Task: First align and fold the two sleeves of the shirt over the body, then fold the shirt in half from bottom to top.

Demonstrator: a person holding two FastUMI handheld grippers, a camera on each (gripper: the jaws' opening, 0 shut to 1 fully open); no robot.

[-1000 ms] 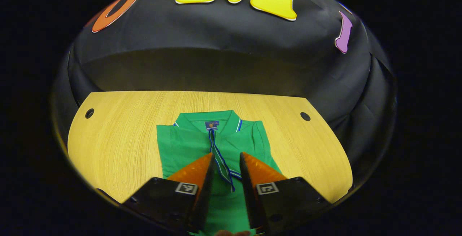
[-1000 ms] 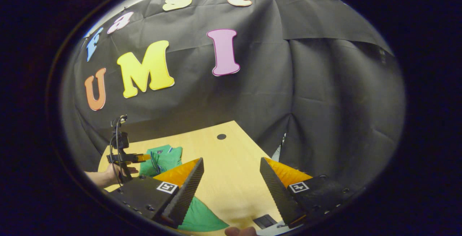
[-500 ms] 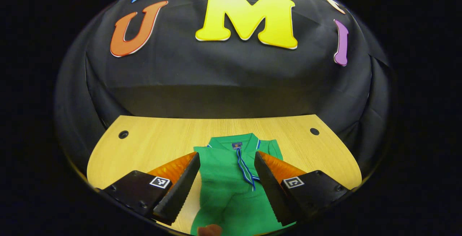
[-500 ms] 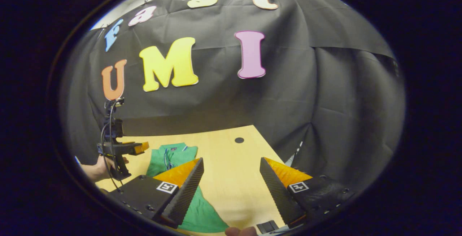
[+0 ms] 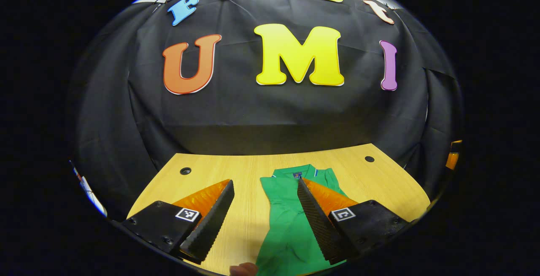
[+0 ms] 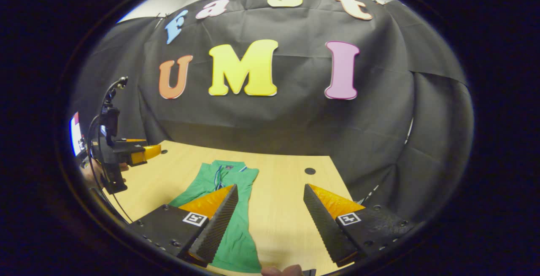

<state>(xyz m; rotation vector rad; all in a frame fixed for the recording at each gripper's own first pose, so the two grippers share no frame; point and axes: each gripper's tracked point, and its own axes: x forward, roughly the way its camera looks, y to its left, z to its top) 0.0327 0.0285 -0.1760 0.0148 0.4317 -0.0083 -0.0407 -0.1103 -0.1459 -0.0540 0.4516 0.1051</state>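
A green polo shirt (image 5: 287, 217) with a blue and white striped placket lies flat on the wooden table (image 5: 244, 170), collar toward the back wall, its sides folded in to a narrow strip. My left gripper (image 5: 265, 215) hangs open above the table, its right finger over the shirt's right half. In the right gripper view the shirt (image 6: 219, 183) lies left of centre, and my right gripper (image 6: 271, 221) is open over bare wood beside it. The left gripper (image 6: 145, 151) shows far left, raised off the table in a hand (image 6: 90, 174).
The table has round cable holes at its back corners (image 5: 185, 170) (image 5: 369, 158) (image 6: 310, 170). Black cloth closes the booth behind and to the sides. A fingertip (image 5: 244, 269) shows at the bottom edge of the left gripper view. Bare wood lies on both sides of the shirt.
The left gripper opened wide, lifted and drew back to the left, off the shirt's placket. The right gripper stayed open and swung left, bringing the shirt toward the middle of its view.
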